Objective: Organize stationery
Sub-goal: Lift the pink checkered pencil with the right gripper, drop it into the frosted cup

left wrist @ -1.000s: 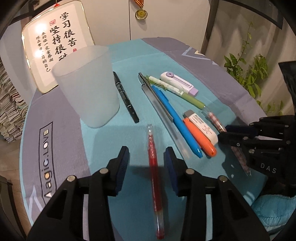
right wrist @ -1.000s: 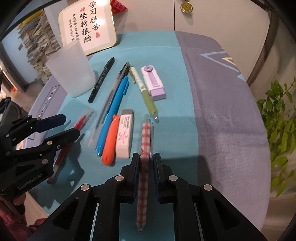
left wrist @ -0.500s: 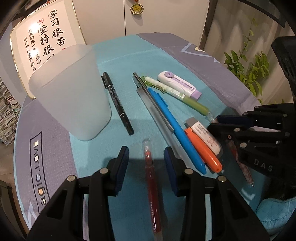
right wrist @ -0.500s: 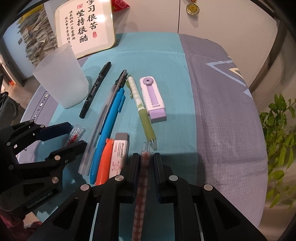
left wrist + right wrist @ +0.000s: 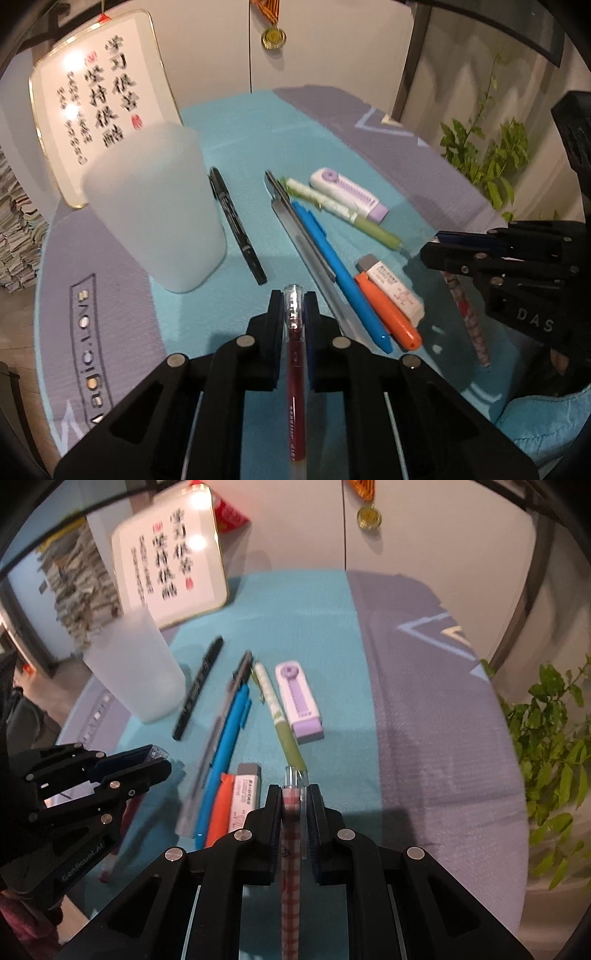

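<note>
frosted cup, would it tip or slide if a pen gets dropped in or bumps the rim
The frosted cup looks thin, translucent plastic and seems empty, so probably light. It is tall and narrows toward its base, so a rim knock could likely tip it. On the cloth mat it should slide little.

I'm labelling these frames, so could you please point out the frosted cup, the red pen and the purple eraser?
frosted cup [image 5: 155, 206]: left wrist view, middle of its side wall.
red pen [image 5: 295, 354]: left wrist view, barrel just behind the shut pads.
purple eraser [image 5: 299, 698]: right wrist view, middle of its sleeve.
</note>
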A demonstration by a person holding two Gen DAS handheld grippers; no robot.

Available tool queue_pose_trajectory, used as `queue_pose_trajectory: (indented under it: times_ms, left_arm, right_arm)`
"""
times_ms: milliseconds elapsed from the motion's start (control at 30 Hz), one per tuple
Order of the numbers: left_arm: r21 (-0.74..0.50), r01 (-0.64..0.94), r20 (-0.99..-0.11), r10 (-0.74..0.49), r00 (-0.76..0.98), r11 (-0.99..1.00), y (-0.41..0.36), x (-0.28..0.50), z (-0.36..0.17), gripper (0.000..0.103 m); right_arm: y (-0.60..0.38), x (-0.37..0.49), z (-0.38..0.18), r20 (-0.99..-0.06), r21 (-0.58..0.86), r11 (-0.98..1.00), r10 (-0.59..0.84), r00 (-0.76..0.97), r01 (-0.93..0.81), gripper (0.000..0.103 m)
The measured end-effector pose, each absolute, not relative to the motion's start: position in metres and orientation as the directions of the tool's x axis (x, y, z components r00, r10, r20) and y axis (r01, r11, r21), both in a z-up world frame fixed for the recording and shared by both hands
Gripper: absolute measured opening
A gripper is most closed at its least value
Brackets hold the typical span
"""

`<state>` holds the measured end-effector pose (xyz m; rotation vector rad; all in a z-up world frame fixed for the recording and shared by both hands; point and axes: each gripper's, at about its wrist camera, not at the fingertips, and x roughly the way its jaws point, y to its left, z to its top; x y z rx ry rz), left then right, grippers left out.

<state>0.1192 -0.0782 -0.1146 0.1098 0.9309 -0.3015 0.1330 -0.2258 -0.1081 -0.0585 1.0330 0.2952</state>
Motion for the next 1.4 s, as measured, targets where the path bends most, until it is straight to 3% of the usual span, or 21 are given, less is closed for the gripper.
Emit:
queue_pose_trajectory:
  times_ms: [333, 500, 567, 633, 667, 967, 1033, 1067, 1400]
  left_arm:
    - [-0.02, 0.326, -0.734, -0.235, 0.637, 0.945, -0.074, 0.086, -0.08, 0.007]
    - [-0.016, 0.333, -0.743, -0.234, 0.626, 0.943, -0.07, 0.082, -0.085, 0.008]
    - [-0.01, 0.343, -0.762, -0.23, 0.606, 0.939, -0.071, 0.085, -0.095, 0.013]
    - [0.006, 0.336, -0.778, -0.207, 0.594, 0.942, -0.073, 0.09, -0.107, 0.029]
    - [0.013, 0.333, -0.782, -0.198, 0.592, 0.943, -0.073, 0.093, -0.11, 0.029]
    - [0.003, 0.309, -0.832, -0.17, 0.529, 0.951, -0.073, 0.13, -0.143, 0.027]
    - [-0.008, 0.32, -0.835, -0.183, 0.519, 0.947, -0.075, 0.131, -0.141, 0.009]
    - [-0.012, 0.329, -0.835, -0.191, 0.516, 0.944, -0.077, 0.13, -0.14, 0.008]
    - [-0.055, 0.286, -0.725, -0.235, 0.647, 0.957, -0.048, 0.092, -0.087, 0.008]
  right_arm:
    - [-0.234, 0.1, -0.061, -0.755, 0.125, 0.963, 0.248, 0.607, -0.238, 0.013]
    - [-0.23, 0.087, -0.052, -0.741, 0.119, 0.961, 0.253, 0.623, -0.249, 0.013]
    - [-0.229, 0.082, -0.049, -0.731, 0.124, 0.961, 0.258, 0.632, -0.248, 0.013]
    - [-0.229, 0.077, -0.045, -0.717, 0.128, 0.96, 0.262, 0.646, -0.248, 0.013]
    - [-0.229, 0.075, -0.042, -0.711, 0.128, 0.96, 0.263, 0.652, -0.248, 0.013]
    - [-0.234, 0.072, -0.039, -0.699, 0.137, 0.964, 0.258, 0.667, -0.229, 0.013]
    - [-0.235, 0.074, -0.039, -0.7, 0.142, 0.965, 0.255, 0.667, -0.22, 0.013]
    - [-0.236, 0.076, -0.04, -0.701, 0.146, 0.965, 0.256, 0.666, -0.217, 0.013]
    - [-0.22, 0.091, -0.018, -0.648, 0.165, 0.953, 0.299, 0.7, -0.254, 0.013]
